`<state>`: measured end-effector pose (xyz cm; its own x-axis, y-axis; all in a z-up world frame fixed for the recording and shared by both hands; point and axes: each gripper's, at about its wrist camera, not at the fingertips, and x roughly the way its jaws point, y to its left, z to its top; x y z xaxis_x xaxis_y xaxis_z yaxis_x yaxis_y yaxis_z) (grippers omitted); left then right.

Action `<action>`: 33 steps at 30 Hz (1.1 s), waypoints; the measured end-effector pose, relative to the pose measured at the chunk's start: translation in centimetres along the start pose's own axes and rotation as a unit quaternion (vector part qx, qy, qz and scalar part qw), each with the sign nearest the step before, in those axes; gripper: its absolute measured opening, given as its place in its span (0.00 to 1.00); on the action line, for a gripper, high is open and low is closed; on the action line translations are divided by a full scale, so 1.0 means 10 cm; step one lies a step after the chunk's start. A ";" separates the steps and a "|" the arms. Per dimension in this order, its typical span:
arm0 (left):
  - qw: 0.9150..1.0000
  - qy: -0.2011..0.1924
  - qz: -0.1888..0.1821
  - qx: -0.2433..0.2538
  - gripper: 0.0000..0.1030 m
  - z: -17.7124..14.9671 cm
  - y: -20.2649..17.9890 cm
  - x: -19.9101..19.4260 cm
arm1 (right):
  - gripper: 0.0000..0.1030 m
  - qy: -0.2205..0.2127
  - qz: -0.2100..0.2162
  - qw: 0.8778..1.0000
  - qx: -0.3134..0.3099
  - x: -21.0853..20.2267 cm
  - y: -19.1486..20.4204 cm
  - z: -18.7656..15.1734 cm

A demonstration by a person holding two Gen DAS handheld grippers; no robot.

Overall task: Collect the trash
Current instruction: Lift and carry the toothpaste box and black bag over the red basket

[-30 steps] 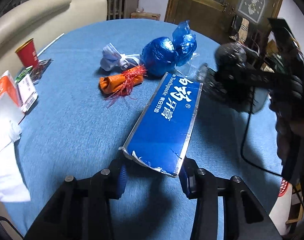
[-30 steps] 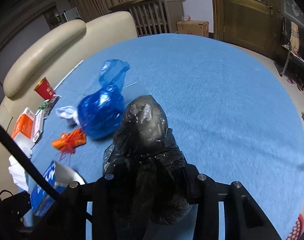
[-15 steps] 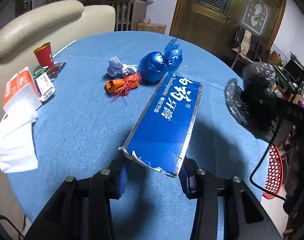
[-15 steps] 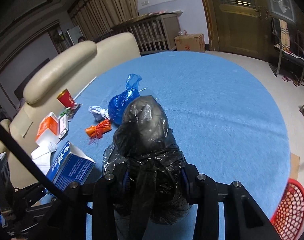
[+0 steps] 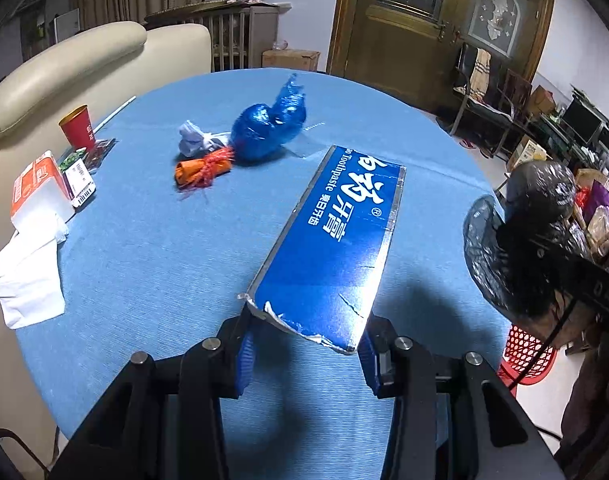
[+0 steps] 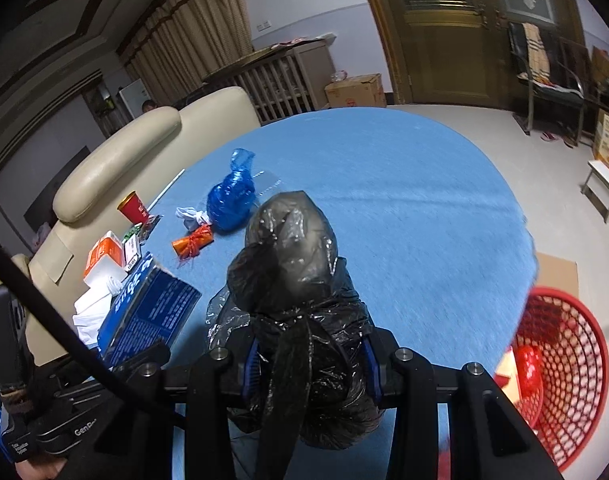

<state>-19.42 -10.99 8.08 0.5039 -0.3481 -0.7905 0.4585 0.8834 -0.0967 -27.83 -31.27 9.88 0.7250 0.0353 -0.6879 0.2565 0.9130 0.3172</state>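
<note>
Left hand-held gripper [image 5: 304, 354] clamps a torn blue toothpaste box [image 5: 336, 240] — right hand-held gripper [image 6: 310, 368] grips a knotted, crinkled black bag [image 6: 296, 292].

Left handheld black two-finger gripper [image 5: 304, 354]: matte black angular frame, round silver screw heads along the finger arms, ribbed blue pads [image 5: 243, 360] on the inner faces. Right handheld black two-finger gripper [image 6: 310, 368]: same build, same screws and blue pads. A thick black cable [image 6: 60, 328] crosses the right wrist view; white lettering marks the left unit's body there.
</note>
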 end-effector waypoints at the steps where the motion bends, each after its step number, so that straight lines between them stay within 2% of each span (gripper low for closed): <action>1: 1.000 0.000 0.004 -0.002 0.44 -0.01 -0.02 0.00 | 0.42 -0.002 0.000 1.000 0.005 -0.03 -0.04 -0.03; 12: 1.000 0.000 0.026 -0.001 0.44 -0.02 -0.16 0.02 | 0.42 -0.010 -0.006 1.000 0.022 -0.19 -0.24 -0.21; 33: 1.000 -0.003 0.027 0.000 0.44 -0.02 -0.19 0.02 | 0.42 -0.006 -0.011 1.000 0.018 -0.18 -0.26 -0.28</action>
<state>-20.38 -12.67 8.00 0.5330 -0.3019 -0.7904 0.4308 0.9009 -0.0536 -31.59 -32.55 8.46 0.7263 0.0099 -0.6873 0.2957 0.8981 0.3255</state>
